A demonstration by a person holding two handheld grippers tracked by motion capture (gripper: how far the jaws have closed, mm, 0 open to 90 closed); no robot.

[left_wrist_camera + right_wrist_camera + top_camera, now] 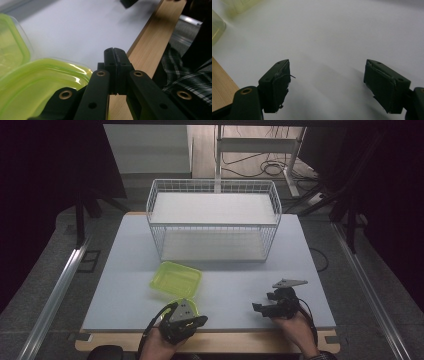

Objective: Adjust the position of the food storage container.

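While your left gripper (183, 320) sits at the near edge of the table (125, 270) with its two jaws pressed flat together and nothing between them, one green lid (42, 82) lies just under and beside it, translucent and lime-coloured. In the left gripper view the lid is at the lower left, overlapping the rim of one green container (176, 279), which rests on the white tabletop just beyond your left hand (159, 345). Your right gripper (265, 307) rests well apart on the right, its two jaws spread wide over bare tabletop, holding nothing. One white wire basket (213, 220) stands at the back of the table.
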